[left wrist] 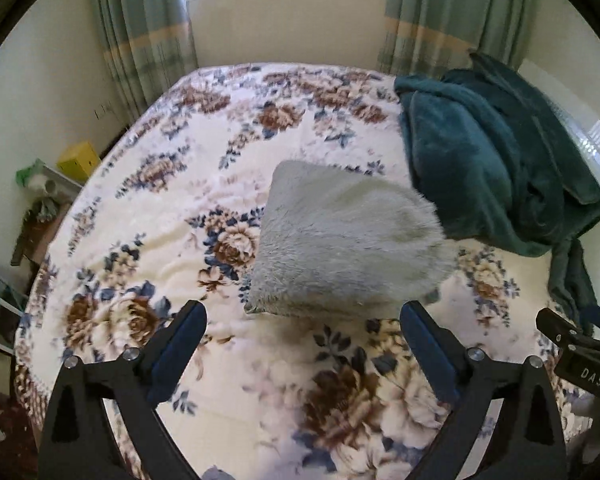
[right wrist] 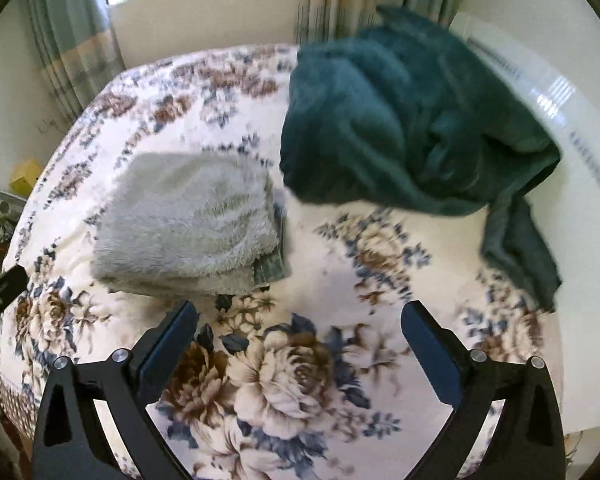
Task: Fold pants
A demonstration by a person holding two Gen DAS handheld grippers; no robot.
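Beyond both spread tools (left wrist: 302, 312) (right wrist: 299, 312), folded pants (left wrist: 340, 240) (right wrist: 188, 224) lie.

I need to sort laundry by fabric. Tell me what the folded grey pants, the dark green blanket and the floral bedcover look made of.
Folded grey pants: long-pile fleece or faux fur, matte; shaggy fibres stand out at the edges. Dark green blanket: plush fleece, soft sheen on thick rounded folds. Floral bedcover: printed short-pile plush, probably; slightly fuzzy surface, though blur leaves it open.
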